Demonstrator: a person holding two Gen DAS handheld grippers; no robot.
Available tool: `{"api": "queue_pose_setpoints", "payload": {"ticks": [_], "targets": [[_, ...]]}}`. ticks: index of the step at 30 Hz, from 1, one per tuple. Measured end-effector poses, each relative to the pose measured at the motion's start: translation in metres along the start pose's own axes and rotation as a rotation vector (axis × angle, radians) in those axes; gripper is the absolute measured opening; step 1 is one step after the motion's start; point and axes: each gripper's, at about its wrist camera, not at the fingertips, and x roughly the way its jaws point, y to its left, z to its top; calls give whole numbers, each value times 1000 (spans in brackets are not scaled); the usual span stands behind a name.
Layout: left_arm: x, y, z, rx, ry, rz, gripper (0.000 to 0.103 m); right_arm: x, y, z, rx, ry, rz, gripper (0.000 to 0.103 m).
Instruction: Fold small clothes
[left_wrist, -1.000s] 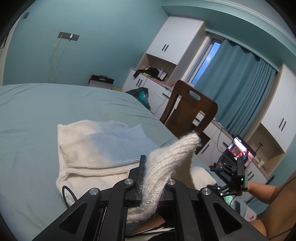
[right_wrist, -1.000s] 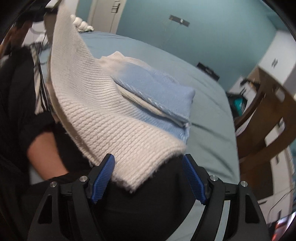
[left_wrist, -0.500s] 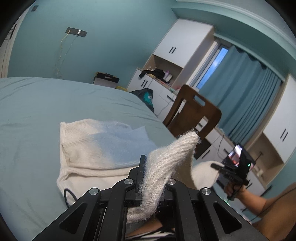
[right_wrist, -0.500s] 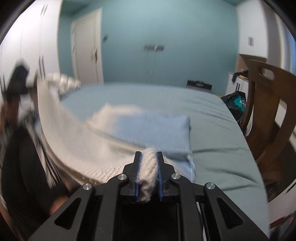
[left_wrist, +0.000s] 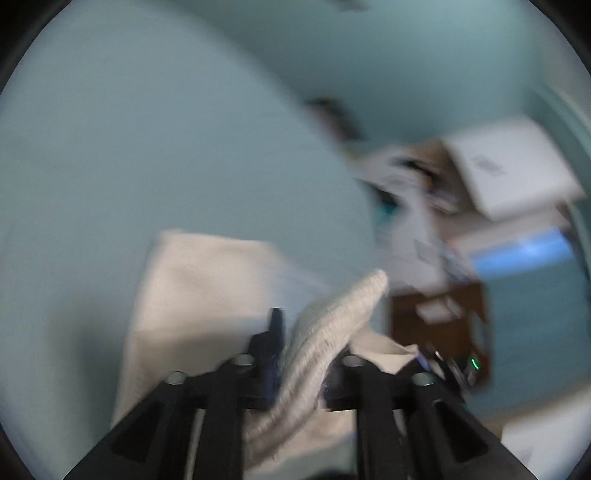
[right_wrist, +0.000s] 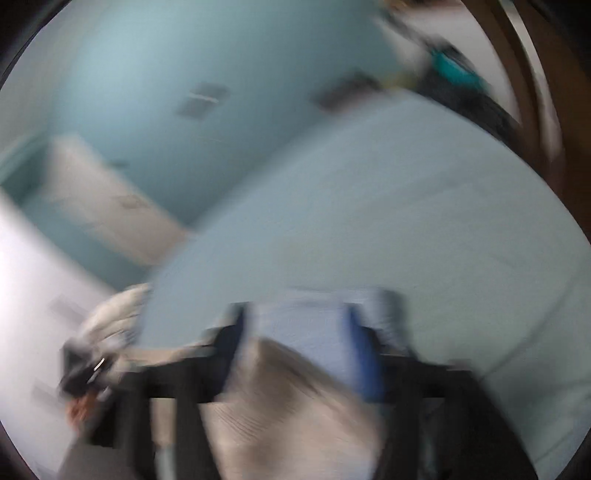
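Two grippers: the left gripper (left_wrist: 301, 350) is clamped on a cream knit garment (left_wrist: 325, 332); the right gripper's (right_wrist: 299, 350) grip cannot be told through blur.
Surface: a teal bed (left_wrist: 166, 147), a folded pile (left_wrist: 199, 288) laid on it.
Room: teal walls.

— What's different?
— Both my views have gone blurred and tilted. My right gripper (right_wrist: 295, 354), clamped on the cream knit (right_wrist: 295, 413) half a second ago, now seems spread, though blur hides it.
— And the left?
— It swung over; the folded pile (left_wrist: 199, 295) sits closer.

No legible text or labels
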Motion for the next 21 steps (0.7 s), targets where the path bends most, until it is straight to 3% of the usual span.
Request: {"api": "queue_pose_setpoints", "payload": {"ticks": [1,2,3,5,9,13,15,16,17,18,19,20,21], "targets": [[13,15,5,-30,-13,92,66,22,-11,3,46,21,-73,69],[21,26,6,-40,-33,181,91,40,-17,2,54,52,-114,69],[26,33,5,-20,-49,224,95,51,-20,-2,40,82,-126,69],[34,39,2,54,-28,190,98,75,-21,-19,-54,168,-104,69],[58,48,-9,222,96,182,98,113,-15,-56,-221,278,-94,69],[88,58,-13,320,160,267,98,140,16,-71,-329,303,-79,69],[106,73,-7,302,237,305,95,157,35,-77,-411,324,-131,69],[110,77,-7,296,256,317,81,166,48,-87,-482,328,-213,68],[114,80,-8,299,270,327,69,167,52,-92,-519,318,-266,58],[113,80,-10,306,271,319,67,164,59,-102,-561,284,-331,44],[109,78,-12,316,255,306,58,161,64,-109,-577,260,-361,39],[106,75,-15,331,244,290,47,154,66,-118,-583,233,-387,27],[102,71,-18,349,228,296,43,146,67,-127,-584,206,-382,11]]}}
